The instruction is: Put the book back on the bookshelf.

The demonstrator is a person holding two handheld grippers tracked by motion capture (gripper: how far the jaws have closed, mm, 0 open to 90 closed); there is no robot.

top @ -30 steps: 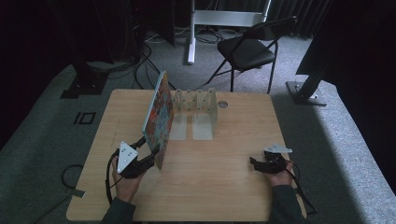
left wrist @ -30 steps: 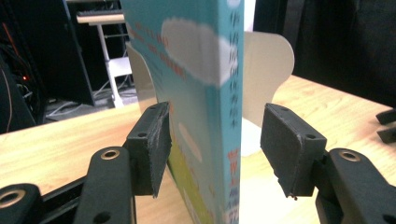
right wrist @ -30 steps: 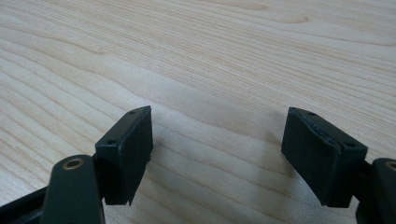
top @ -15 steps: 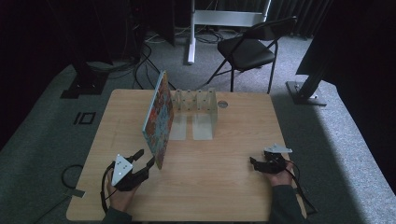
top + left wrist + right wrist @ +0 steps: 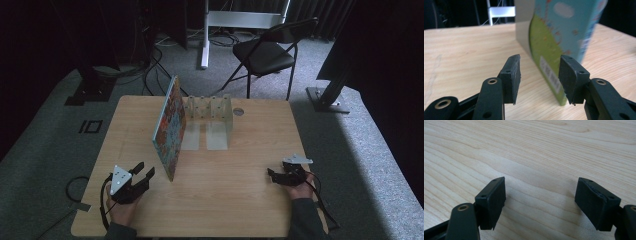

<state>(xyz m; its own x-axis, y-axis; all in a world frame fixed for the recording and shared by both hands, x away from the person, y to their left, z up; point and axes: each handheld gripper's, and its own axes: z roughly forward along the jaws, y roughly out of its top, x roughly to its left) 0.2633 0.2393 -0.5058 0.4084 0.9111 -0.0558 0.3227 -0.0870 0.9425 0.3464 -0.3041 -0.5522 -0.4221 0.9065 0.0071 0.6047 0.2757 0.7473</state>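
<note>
Two grippers low on table (image 5: 250,210). Book (image 5: 169,127) stands upright on edge against rack (image 5: 210,112), leaning slightly. Left gripper (image 5: 142,174) just beside near corner, jaws have been narrowing, nothing between pads. Right gripper (image 5: 274,175) well apart, spread wide, holding nothing. Risk: left jaw nudges corner, book topples or slides off rack.
</note>
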